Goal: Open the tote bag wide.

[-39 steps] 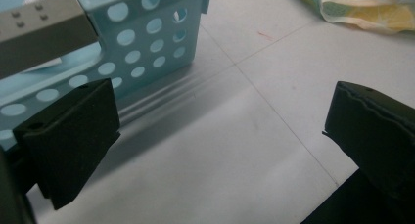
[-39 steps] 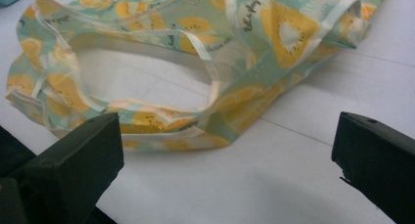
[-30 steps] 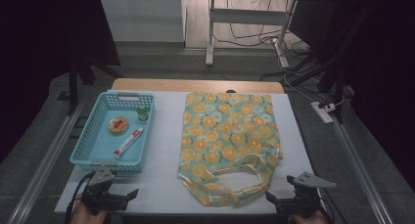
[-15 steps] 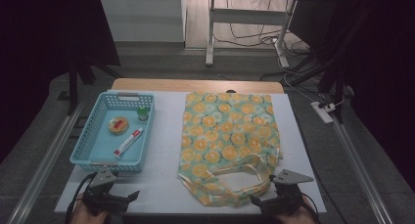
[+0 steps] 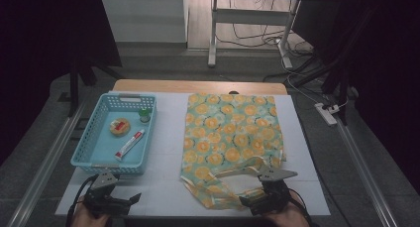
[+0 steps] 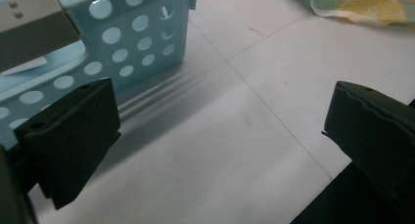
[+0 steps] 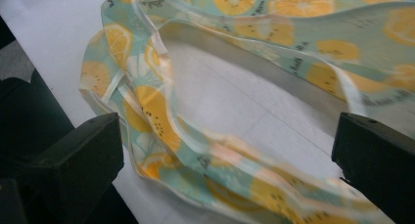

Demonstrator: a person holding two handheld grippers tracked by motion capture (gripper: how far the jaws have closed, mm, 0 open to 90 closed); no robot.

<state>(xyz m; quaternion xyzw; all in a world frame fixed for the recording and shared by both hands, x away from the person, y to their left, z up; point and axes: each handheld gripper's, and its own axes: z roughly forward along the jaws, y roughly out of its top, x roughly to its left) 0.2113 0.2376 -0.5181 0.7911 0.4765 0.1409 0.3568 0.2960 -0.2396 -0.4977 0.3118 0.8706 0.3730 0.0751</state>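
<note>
A tote bag (image 5: 233, 135) printed with orange slices lies flat on the white table, its handles toward the near edge. My right gripper (image 5: 250, 201) is open right at the near handle loop (image 5: 225, 193). In the right gripper view the handle strap (image 7: 161, 111) lies between the wide-apart jaws of the gripper (image 7: 227, 155), not pinched. My left gripper (image 5: 130, 199) rests open at the near left corner, just in front of the blue basket (image 5: 94, 160). In the left gripper view the basket's perforated wall (image 6: 132, 43) is beyond the left jaw of the gripper (image 6: 220, 131), with nothing between the jaws.
Inside the basket lie a round biscuit-like item (image 5: 119, 126), a small green-capped bottle (image 5: 144, 115) and a red-and-white tube (image 5: 130, 143). Bare white table (image 5: 168, 138) separates basket and bag. The near table edge is close to both grippers.
My right gripper has moved left along the near edge from the table's right corner to the bag's handle. The left gripper has stayed where it was.
</note>
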